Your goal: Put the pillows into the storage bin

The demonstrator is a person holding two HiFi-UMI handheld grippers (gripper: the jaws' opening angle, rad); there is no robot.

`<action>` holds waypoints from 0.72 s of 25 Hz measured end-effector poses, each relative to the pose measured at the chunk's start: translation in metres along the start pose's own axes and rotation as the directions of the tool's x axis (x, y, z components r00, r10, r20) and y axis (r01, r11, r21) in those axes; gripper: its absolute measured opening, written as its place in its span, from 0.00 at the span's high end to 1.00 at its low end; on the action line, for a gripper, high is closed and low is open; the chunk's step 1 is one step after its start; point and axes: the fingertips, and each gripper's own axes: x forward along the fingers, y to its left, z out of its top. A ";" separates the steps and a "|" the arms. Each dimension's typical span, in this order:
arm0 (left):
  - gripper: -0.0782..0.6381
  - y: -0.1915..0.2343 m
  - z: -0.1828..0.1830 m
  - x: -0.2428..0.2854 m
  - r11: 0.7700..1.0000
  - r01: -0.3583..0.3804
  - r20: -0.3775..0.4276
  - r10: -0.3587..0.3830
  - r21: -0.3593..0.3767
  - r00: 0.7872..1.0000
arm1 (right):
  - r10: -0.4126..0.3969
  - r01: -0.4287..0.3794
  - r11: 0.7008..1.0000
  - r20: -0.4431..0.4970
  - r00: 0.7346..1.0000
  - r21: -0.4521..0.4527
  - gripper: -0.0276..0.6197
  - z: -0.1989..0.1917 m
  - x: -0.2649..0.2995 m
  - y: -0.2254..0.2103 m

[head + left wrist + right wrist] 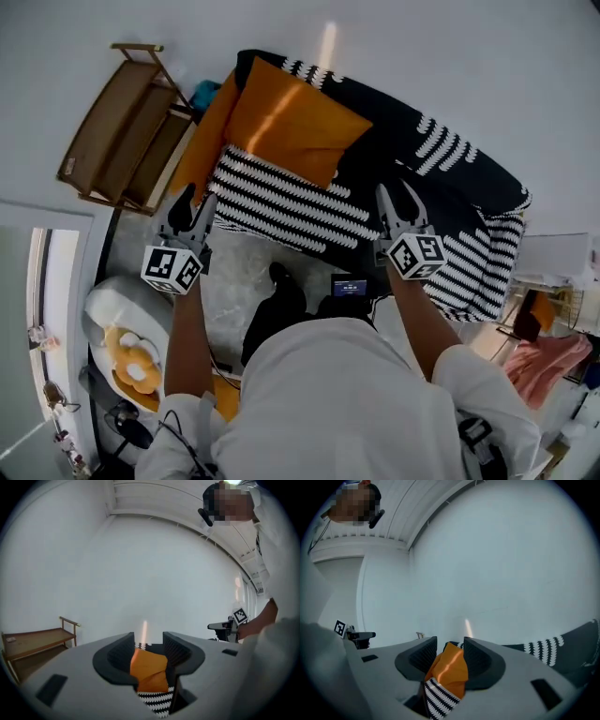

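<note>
An orange pillow (291, 117) lies on a sofa under a black-and-white throw (441, 150). A black-and-white striped pillow (281, 202) rests in front of it, at the sofa's near edge. My left gripper (190, 208) hovers at the striped pillow's left end, and my right gripper (401, 202) is at its right end. Both are open, with nothing between the jaws. In the left gripper view the orange pillow (149, 672) and the striped pillow (157, 700) show beyond the gap of the left gripper (149, 656). The right gripper (449, 653) frames the same orange pillow (450, 670) and striped pillow (438, 696).
A wooden rack (122, 136) stands left of the sofa. A white round bin (103, 305) at the lower left holds a yellow-and-white flower-shaped cushion (131, 361). A white box (553, 255) and pink cloth (553, 361) lie at the right. The person stands close to the sofa's front.
</note>
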 end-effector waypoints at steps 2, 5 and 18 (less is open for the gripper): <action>0.63 0.020 -0.004 0.016 1.000 0.024 -0.025 -0.023 0.002 0.999 | -0.020 0.021 0.999 -0.019 1.000 0.035 0.66 -0.011 0.016 -0.001; 0.63 0.046 -0.019 0.044 0.999 0.052 -0.065 -0.052 -0.012 0.996 | -0.039 0.042 0.997 -0.051 0.998 0.071 0.64 -0.032 0.040 -0.009; 0.62 0.138 -0.153 0.223 0.987 0.156 -0.328 -0.161 -0.042 0.931 | -0.132 0.190 0.954 -0.242 0.961 0.233 0.59 -0.183 0.161 -0.097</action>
